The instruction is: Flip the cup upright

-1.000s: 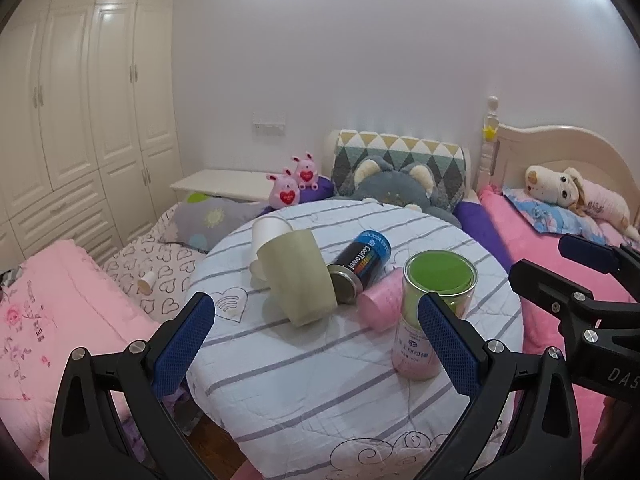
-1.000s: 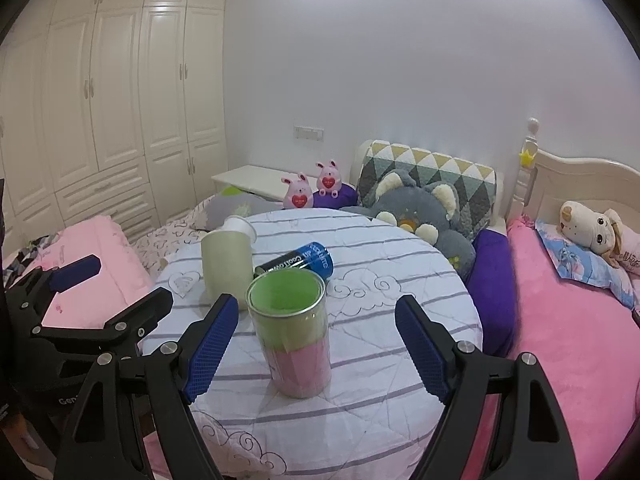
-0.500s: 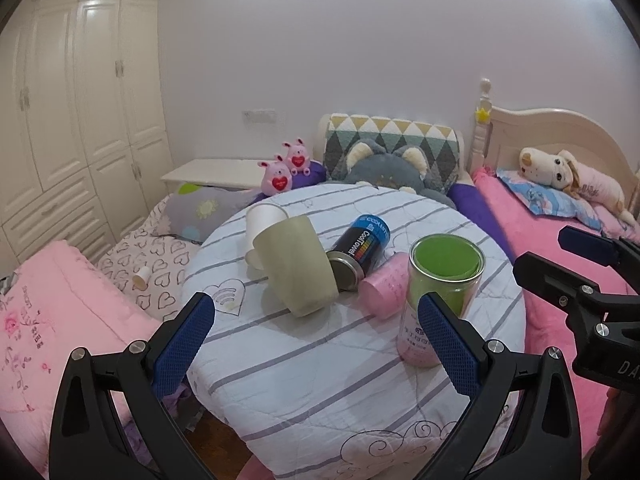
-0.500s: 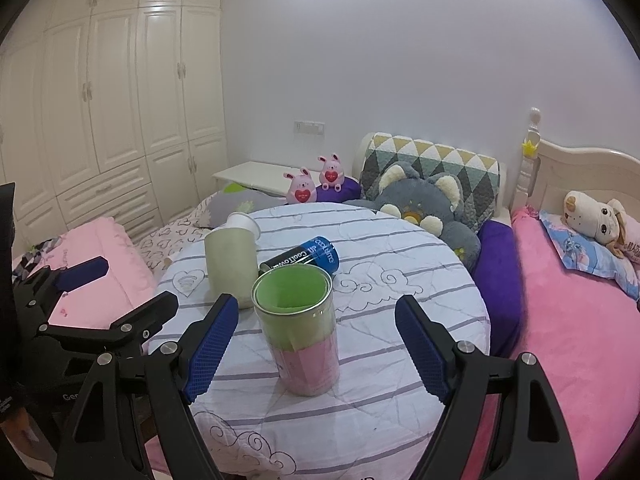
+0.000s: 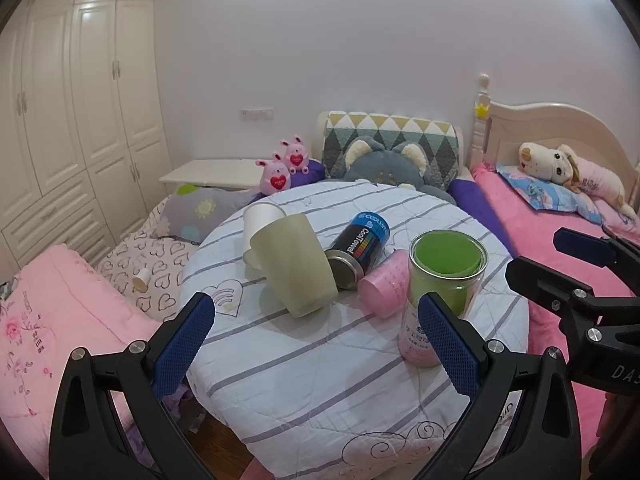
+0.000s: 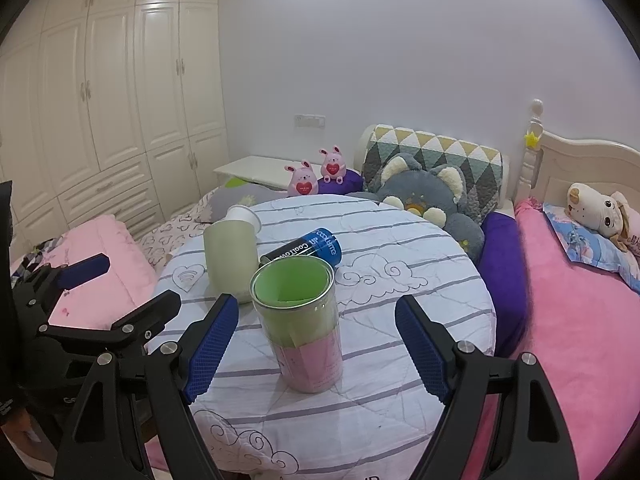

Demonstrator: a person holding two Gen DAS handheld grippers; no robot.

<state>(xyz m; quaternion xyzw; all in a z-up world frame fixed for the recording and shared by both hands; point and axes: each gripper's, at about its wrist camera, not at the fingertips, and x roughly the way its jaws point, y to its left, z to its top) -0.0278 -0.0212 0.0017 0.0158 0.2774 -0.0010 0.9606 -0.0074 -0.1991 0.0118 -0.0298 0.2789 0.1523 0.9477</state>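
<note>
Pale green cup: standing mouth-down and tilted on the round table, left of centre, leaning toward the white cup directly behind it; whether the two are touching cannot be told. In the right wrist view the same pale green cup is sitting left of the clear jar.

Black-and-blue can: lying on its side just right of the green cup, metal end facing the camera.

Pink cup: lying on its side between the can and the clear jar, touching or nearly touching both.

Clear jar: standing upright, open-topped, showing a green lining above and pink below.

Table covering: white cloth with grey stripes and cloud and heart outlines.

Left gripper: hovering short of the table's near edge, blue-padded fingers spread wide, holding nothing.

Right gripper: likewise spread wide and holding nothing, its fingers framing the clear jar without touching it.

Surroundings: grey plush cushion and two pink bunny toys sitting beyond the table; pink bed lying to the right; white wardrobe standing on the left.
</note>
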